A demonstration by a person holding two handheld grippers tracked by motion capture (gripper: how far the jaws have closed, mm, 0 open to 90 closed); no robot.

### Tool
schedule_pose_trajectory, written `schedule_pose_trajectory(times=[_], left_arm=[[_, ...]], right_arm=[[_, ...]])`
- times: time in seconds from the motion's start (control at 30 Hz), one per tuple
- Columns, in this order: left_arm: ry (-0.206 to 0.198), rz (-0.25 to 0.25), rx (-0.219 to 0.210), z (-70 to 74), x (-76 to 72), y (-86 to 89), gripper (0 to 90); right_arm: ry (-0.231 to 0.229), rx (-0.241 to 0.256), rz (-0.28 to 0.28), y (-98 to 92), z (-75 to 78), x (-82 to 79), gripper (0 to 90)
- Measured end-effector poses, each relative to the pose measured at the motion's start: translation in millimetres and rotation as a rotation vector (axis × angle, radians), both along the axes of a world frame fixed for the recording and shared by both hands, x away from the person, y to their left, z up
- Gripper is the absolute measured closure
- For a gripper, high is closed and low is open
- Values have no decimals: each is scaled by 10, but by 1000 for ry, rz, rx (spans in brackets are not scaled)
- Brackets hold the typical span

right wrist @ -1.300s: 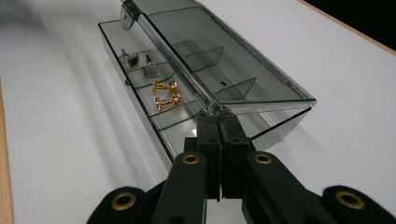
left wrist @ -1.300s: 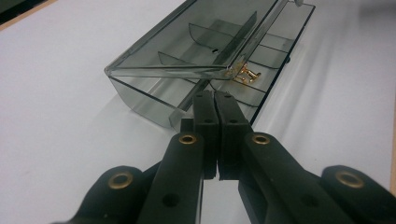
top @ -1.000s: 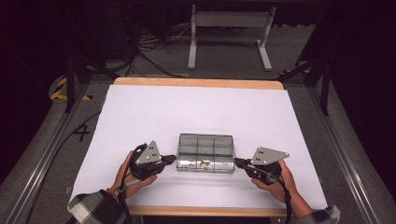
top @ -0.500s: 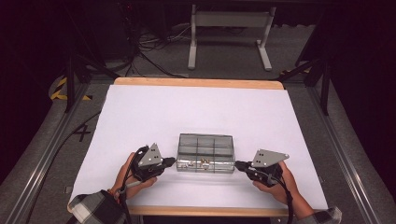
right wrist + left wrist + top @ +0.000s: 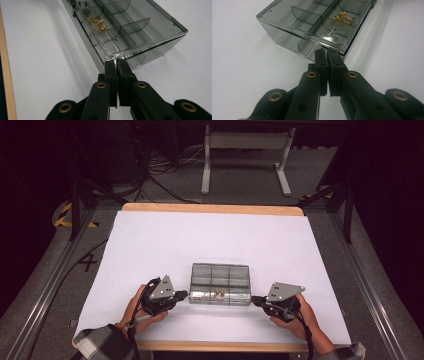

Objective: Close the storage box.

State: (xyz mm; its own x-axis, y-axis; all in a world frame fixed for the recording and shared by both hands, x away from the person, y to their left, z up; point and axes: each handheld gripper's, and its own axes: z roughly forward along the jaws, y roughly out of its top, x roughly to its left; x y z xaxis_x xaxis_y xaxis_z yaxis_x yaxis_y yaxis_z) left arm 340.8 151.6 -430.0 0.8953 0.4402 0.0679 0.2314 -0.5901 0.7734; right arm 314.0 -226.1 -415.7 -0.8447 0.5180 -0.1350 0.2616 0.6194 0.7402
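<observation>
1. We see a white sheet covering a wood-edged table (image 5: pixel 215 209), with grey floor, black cables and a metal stand (image 5: pixel 245 150) behind it in a dark room.
2. A smoky clear plastic compartment box (image 5: pixel 220 284) lies near the table's front edge, small brass parts (image 5: pixel 343 17) in 1 compartment.
3. The left gripper (image 5: pixel 181 295) meets the box's left end — its 2 jaws pressed together, tips at the lid's lip in the left gripper view.
4. The right gripper (image 5: pixel 256 300) meets the right end — jaws clenched too, tips at the box's near corner.
</observation>
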Motion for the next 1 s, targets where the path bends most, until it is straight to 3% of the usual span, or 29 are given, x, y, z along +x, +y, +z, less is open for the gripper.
schedule_pose_trajectory(times=[0.37, 0.67, 1.0], left_arm=[[18, -12, 18, -50, -8, -36, 877], [10, -15, 15, -30, -30, -10, 878], [-19, 27, -45, 80, -92, 202, 874]], right_arm=[[23, -11, -7, -46, -70, -33, 891], [7, -4, -15, -73, -19, -54, 890], [-28, 34, -37, -201, 115, -142, 890]])
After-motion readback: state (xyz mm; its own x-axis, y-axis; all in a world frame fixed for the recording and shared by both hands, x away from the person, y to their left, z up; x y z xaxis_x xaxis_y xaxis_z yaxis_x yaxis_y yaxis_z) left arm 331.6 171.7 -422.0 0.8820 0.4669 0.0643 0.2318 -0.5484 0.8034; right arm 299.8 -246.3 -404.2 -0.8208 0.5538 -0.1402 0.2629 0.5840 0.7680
